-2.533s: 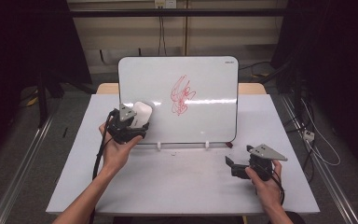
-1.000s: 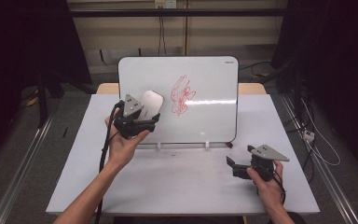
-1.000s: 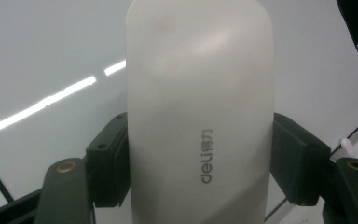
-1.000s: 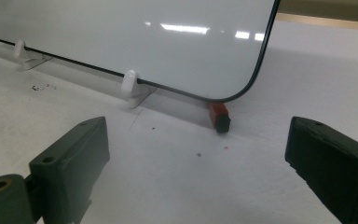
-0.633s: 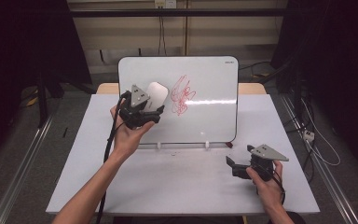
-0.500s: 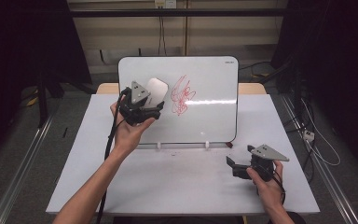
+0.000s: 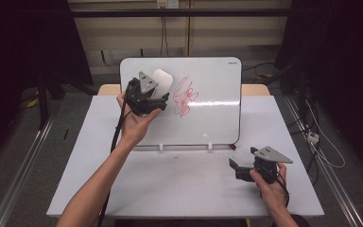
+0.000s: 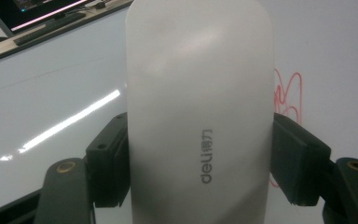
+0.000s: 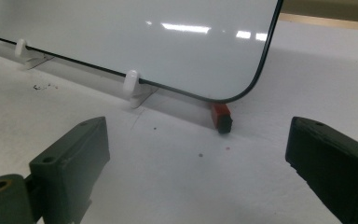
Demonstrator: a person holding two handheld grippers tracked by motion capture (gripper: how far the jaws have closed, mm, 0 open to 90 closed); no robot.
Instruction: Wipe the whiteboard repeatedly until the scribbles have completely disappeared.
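Left gripper (image 7: 157, 100): I am clamping the white eraser (image 8: 200, 112), holding it against the whiteboard (image 7: 212, 118), just left of the red scribble (image 7: 185, 96)
Right gripper (image 7: 240, 169): I am resting on the table (image 7: 179, 184), jaws standing apart

- The white eraser (image 7: 162, 78) is a rounded, oblong block with a grey "deli" mark on its back, held up against the upper left of the whiteboard (image 7: 208, 118), just left of the red scribble (image 7: 185, 96).
- The whiteboard stands tilted back on small white clips at the table's far side.
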